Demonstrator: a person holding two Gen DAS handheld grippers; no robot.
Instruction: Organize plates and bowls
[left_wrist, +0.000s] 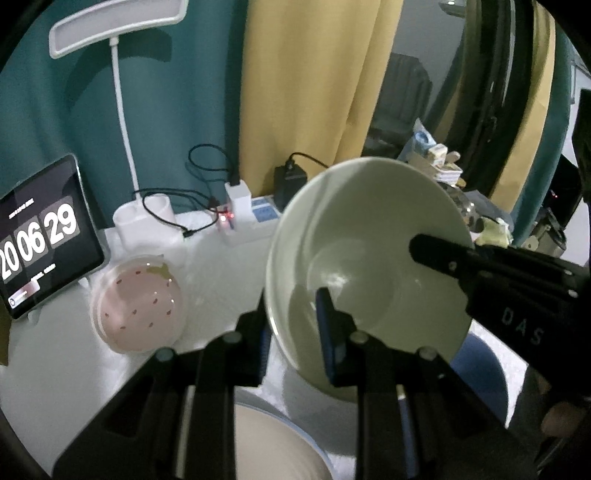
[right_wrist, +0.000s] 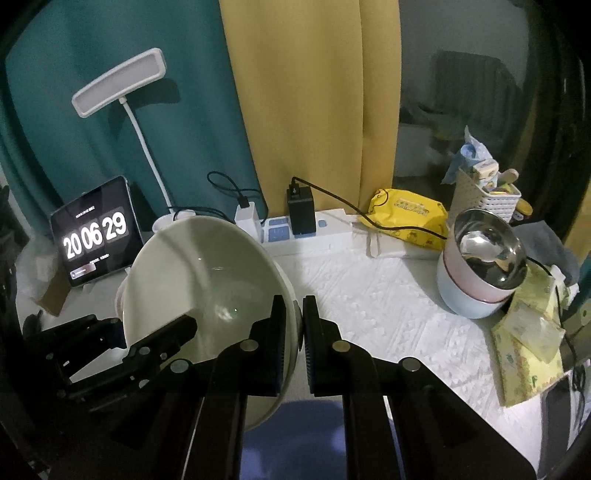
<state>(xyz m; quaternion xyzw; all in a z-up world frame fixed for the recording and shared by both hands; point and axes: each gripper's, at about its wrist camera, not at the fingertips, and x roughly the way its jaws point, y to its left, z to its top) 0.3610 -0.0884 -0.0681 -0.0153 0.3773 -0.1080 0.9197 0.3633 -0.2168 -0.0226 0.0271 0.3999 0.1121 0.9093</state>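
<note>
In the left wrist view, a dark tablet (left_wrist: 44, 236) showing a flip clock leans at nine o'clock against the teal curtain (left_wrist: 184, 92), with the white desk lamp (left_wrist: 118, 33) rising at eleven o'clock above its white base. Just right of the tablet, at about eight o'clock, a pink round plate with small red specks (left_wrist: 138, 308) lies flat on the white textured tablecloth (left_wrist: 221, 273). Behind it, near twelve o'clock, a white power strip (left_wrist: 243, 221) carries a white charger and a black adapter (left_wrist: 290, 182) in front of the yellow curtain (left_wrist: 314, 81). At the centre, the pale green glazed ceramic bowl (left_wrist: 369, 236) hangs tilted above the table, its hollow facing the camera. The left gripper (left_wrist: 291, 328) pinches the bowl's near-left rim, one blue-padded finger inside and the other outside the wall. From three o'clock the right gripper (left_wrist: 428, 249) reaches in and clamps the opposite rim; in its own view its jaws (right_wrist: 293, 325) are closed tight on the rim. Below the bowl, a blue round dish (left_wrist: 484, 365) sits at five o'clock. In the right wrist view, at two o'clock, a shiny steel bowl holding a spoon (right_wrist: 487, 247) nests in stacked pink and pale blue bowls (right_wrist: 465, 295), with a yellow packet (right_wrist: 410, 218) to their left.
</note>
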